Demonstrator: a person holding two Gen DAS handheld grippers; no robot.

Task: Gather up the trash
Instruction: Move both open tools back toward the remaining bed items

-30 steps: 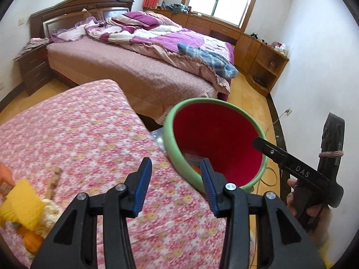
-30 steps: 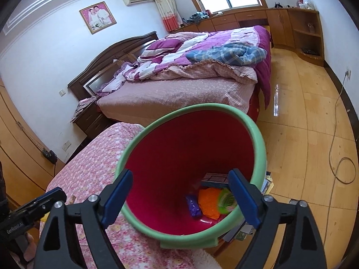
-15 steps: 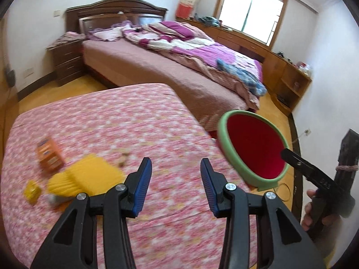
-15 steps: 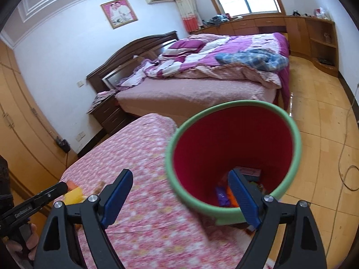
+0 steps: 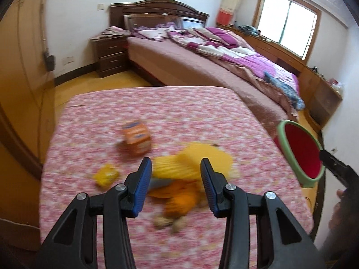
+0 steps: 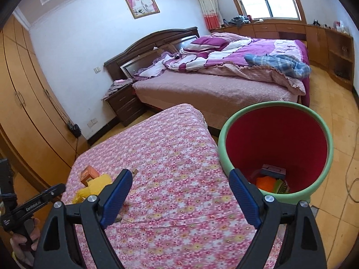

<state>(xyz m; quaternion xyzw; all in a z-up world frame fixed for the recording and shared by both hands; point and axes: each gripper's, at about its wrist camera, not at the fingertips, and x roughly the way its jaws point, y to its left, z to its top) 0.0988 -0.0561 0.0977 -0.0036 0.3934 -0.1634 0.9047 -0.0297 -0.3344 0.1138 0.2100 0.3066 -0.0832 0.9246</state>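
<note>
Bin (image 6: 276, 121) already holds some trash; orange box (image 5: 136, 138), yellow wrappers (image 5: 193, 163) & small yellow packet (image 5: 106, 174) left on table. Left gripper (image 5: 175, 183) and right gripper (image 6: 179, 192) jaws both apart, empty.

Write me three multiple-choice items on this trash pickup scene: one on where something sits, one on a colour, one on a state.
1. Where does the orange box lie?
A. on the floral cover
B. in the bin
C. on the floor

2. What colour is the inside of the bin?
A. blue
B. red
C. white

3. How does the right tool stand?
A. shut on a wrapper
B. shut, empty
C. open, empty

Answers:
1. A: the box rests on the pink floral cover, near the yellow wrapper.
2. B: the wall inside the green rim is red.
3. C: its blue pads are wide apart, with only the cover seen between them.
</note>
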